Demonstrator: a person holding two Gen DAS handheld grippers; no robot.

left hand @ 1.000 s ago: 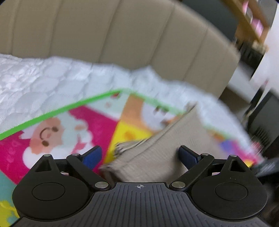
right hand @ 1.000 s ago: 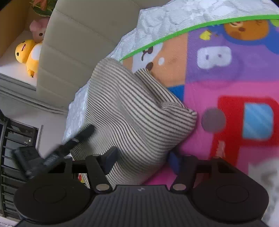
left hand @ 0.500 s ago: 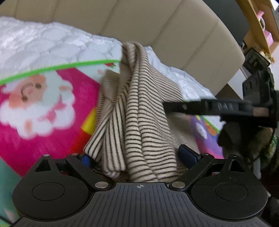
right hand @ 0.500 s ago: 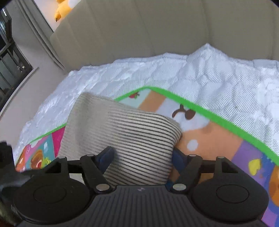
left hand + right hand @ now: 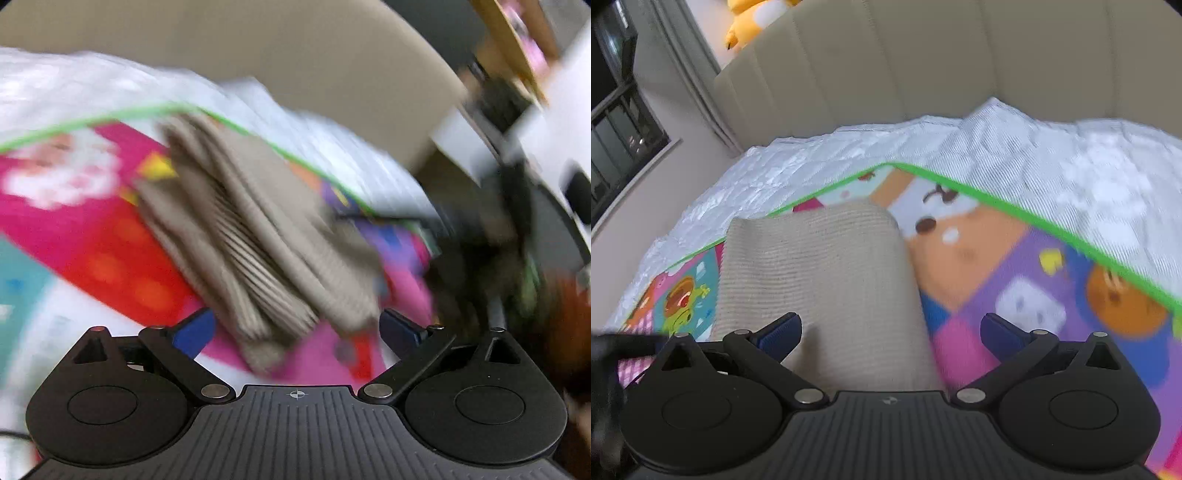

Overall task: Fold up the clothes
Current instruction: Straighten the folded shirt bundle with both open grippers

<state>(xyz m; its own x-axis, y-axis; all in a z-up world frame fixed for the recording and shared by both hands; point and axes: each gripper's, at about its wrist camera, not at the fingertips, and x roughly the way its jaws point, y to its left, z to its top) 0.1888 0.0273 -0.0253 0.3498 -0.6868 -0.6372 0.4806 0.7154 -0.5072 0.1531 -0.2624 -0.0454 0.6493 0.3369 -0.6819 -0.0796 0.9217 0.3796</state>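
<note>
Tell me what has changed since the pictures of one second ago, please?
The striped garment, which hung bunched in front of the left gripper half a second ago, now lies folded on the mat. The right gripper has drawn back slightly; both grippers are open, holding nothing. The mat, the white cover and the headboard stayed.

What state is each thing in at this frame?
Left gripper: open, holding nothing.
Right gripper: open, garment between its fingers but not clamped.
Striped garment: folded in layers, lying on the mat.
Play mat: spread flat on the quilt.
Quilt: wrinkled, covering the bed.
</note>
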